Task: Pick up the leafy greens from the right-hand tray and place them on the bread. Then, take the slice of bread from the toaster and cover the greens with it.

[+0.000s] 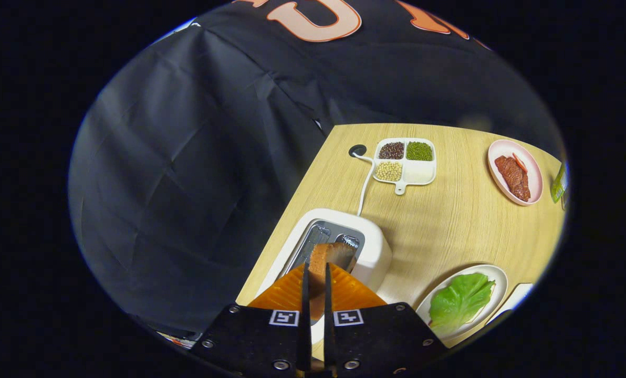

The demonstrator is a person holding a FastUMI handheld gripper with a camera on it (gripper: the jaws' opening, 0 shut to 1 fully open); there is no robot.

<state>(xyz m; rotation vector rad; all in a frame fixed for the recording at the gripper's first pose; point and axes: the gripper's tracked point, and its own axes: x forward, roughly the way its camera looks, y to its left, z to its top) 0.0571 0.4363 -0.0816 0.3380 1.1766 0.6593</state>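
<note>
The gripper [317, 273] has its 2 fingers closed on a slice of bread [330, 258], brown at the crust, which stands on edge above the slot of the white toaster [368, 247]. Right of the toaster, a green lettuce leaf [460, 300] lies on a white plate [497, 278]. The toaster sits near the table [449, 226] edge. Beyond it, bare wood separates a 4-part dish of beans [405, 160] and a pink plate with meat [515, 172].
</note>
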